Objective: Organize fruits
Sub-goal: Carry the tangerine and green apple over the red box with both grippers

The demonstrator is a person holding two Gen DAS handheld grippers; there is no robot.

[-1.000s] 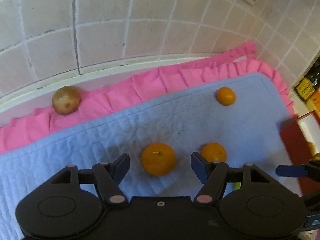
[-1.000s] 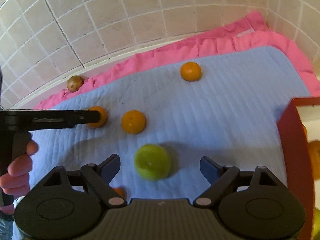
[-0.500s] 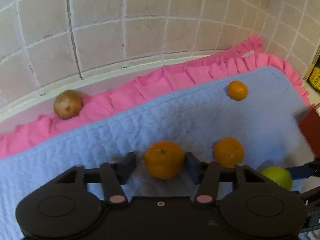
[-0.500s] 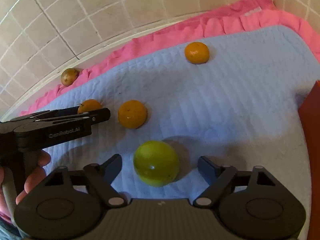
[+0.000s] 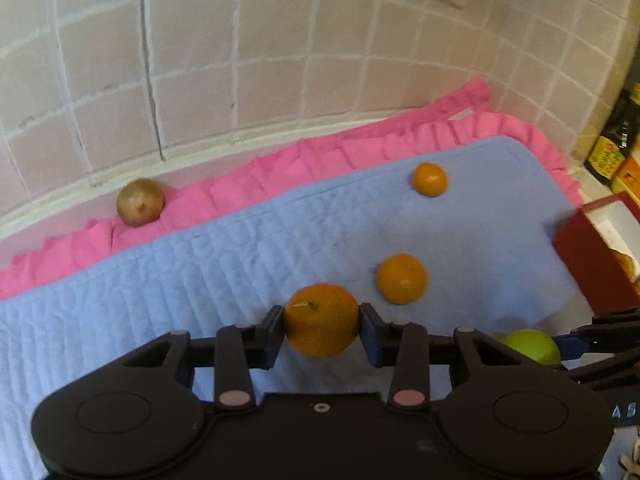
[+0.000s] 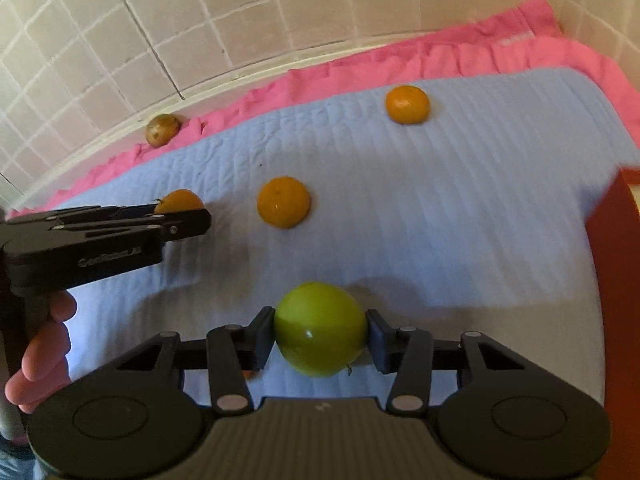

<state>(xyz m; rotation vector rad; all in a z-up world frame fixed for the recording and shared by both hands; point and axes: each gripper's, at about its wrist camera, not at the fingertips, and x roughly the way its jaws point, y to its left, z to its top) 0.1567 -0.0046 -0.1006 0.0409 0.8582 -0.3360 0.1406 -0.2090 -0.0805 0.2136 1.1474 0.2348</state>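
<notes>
Left gripper (image 5: 322, 330) clamps an orange (image 5: 322, 320); right gripper (image 6: 320, 334) clamps the green fruit (image 6: 320, 328), jaws just closed. Three fruits remain on the mat (image 5: 200, 280).

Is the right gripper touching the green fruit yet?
Touching. In the right wrist view both pads of the right gripper, which have just been closing, press against the sides of the green fruit.

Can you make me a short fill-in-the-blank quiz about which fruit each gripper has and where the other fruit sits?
1. The left gripper is closed on an ____ fruit.
2. The right gripper is closed on a ____ fruit.
3. The brown fruit sits on the ____ ruffled cloth by the tiled wall.
4. Loose on the blue mat lie ____ orange fruits.

Missing words: orange; green; pink; two
</notes>
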